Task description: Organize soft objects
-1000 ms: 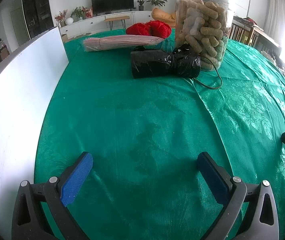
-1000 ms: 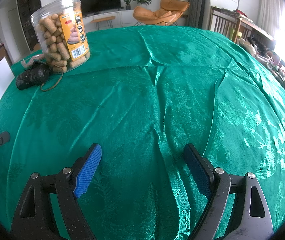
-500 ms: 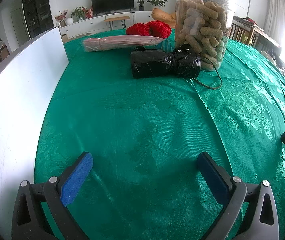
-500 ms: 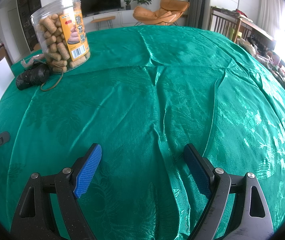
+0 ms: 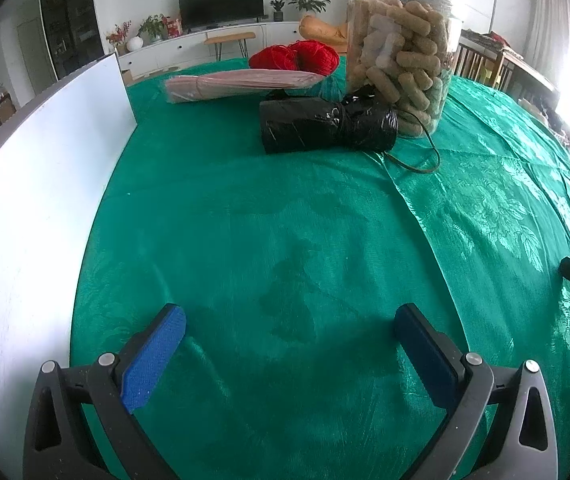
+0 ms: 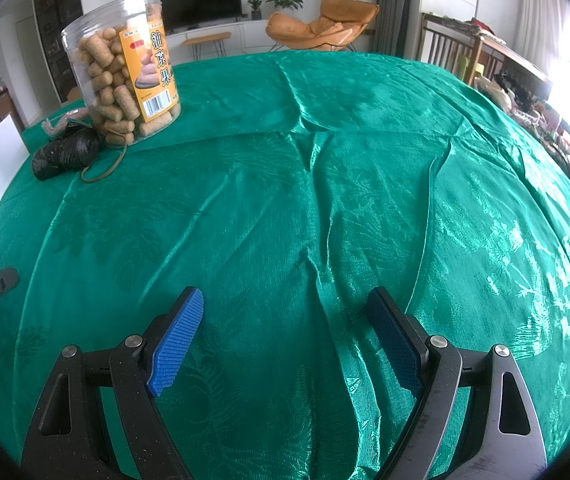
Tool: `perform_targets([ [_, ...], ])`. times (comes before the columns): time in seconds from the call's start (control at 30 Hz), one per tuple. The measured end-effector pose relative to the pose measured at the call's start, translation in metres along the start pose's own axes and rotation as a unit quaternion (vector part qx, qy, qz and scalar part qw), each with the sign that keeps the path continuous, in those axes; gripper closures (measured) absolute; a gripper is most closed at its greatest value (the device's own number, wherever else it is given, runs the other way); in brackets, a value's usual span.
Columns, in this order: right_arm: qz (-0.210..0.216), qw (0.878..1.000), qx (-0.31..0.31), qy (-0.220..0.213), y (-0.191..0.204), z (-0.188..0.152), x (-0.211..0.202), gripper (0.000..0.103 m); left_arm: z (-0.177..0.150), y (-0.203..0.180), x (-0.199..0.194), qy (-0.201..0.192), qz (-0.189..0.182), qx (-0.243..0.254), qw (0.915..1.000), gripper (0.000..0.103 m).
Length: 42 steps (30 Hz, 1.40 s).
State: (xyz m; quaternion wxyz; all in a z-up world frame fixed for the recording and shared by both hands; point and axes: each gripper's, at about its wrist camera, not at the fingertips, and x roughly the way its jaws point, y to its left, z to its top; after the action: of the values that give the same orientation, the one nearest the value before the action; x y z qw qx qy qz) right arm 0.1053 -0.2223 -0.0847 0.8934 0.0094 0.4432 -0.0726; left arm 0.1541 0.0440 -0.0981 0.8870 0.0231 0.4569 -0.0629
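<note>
Slippage is being risked, since the black plastic-wrapped roll point(image 5: 327, 125) is lying far off against the snack jar point(image 5: 399, 56), while the left hand-held gripper point(image 5: 290, 350) and right hand-held gripper point(image 6: 283, 334) are being held wide open, empty, above the green-clothed surface point(image 6: 325, 200).
</note>
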Motion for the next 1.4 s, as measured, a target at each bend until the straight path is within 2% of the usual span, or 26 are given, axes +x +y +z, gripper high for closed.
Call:
perform_targets([
  [0.53,-0.002,1.000,-0.001,0.001,0.000,0.000,0.000,0.016,0.000,-0.001,0.000,0.000,0.001,-0.002,1.0000,0.000],
  [0.63,0.002,1.000,-0.029,0.011,0.008,0.004,-0.004,0.017,0.000,-0.001,-0.001,0.000,0.001,-0.003,1.0000,0.000],
  [0.77,0.061,0.992,-0.110,-0.031,0.059,0.032,-0.031,0.017,0.000,-0.001,0.000,-0.001,0.001,-0.003,1.0000,0.000],
  [0.93,0.128,0.966,-0.212,-0.075,0.153,0.112,-0.054,0.018,0.000,-0.001,0.000,-0.001,0.001,-0.003,1.0000,0.000],
  [1.03,0.150,0.952,-0.256,-0.069,0.206,0.150,-0.043,0.017,0.000,-0.001,0.000,-0.001,0.001,-0.003,1.0000,0.000],
  [1.07,0.159,0.945,-0.281,-0.047,0.233,0.163,-0.029,0.017,0.000,-0.001,-0.001,-0.001,0.001,-0.004,1.0000,0.000],
  [1.13,0.148,0.937,-0.316,-0.012,0.266,0.173,-0.003,0.017,0.001,-0.002,-0.001,-0.001,0.002,-0.005,1.0000,0.000],
  [1.23,0.087,0.931,-0.350,0.053,0.307,0.184,0.059,0.018,0.000,-0.002,-0.001,-0.001,0.002,-0.006,1.0000,0.000],
  [1.4,0.037,0.928,-0.361,0.083,0.328,0.186,0.111,0.021,0.001,-0.001,-0.001,-0.002,0.005,-0.010,0.9999,0.000],
])
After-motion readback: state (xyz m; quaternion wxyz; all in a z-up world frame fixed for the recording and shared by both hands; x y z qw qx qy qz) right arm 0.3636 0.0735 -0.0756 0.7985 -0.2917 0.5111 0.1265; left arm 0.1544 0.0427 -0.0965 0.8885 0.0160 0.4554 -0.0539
